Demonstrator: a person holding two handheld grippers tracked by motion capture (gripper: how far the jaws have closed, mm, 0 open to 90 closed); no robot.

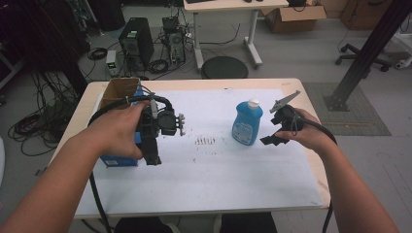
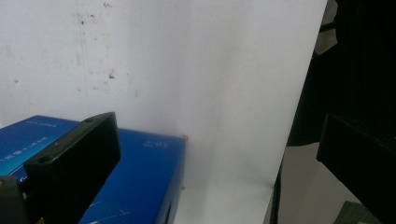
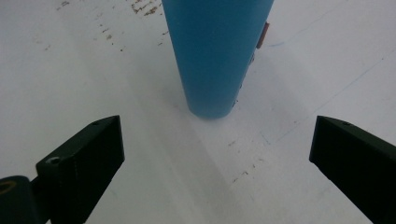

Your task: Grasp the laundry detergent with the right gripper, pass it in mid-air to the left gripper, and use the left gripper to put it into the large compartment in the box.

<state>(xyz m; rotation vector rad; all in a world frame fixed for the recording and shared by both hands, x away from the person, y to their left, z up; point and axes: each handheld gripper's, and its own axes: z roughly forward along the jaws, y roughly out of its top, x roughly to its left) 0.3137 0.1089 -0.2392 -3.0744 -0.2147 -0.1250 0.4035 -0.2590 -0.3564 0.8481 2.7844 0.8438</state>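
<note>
Lining up my right gripper (image 1: 275, 139) on the blue bottle (image 1: 247, 121), which stands upright just right of centre in the high view, on the white mat (image 1: 218, 179). In the right gripper view the bottle's body (image 3: 215, 51) fills the upper middle of the frame, and both black jaws stand wide apart at the lower corners, holding nothing, with bare mat between them and the bottle's base.

My left gripper (image 1: 158, 127) sits at centre-left of the high view, over the blue box (image 1: 119, 160). In the left gripper view the box (image 2: 135, 182) lies in the lower left, one jaw above it and the other far off at the right edge: spread wide, gripping nothing.

Handling estimate: thin plastic wall, smooth and probably a little slippery; fill level cannot be read through the tinted plastic, so weight is uncertain. It is tall with a narrow footprint, so a nudge high up could tip it. Best hold looks to be across the lower body, jaws square on the flat faces, squeezing moderately so the wall does not buckle.
</note>
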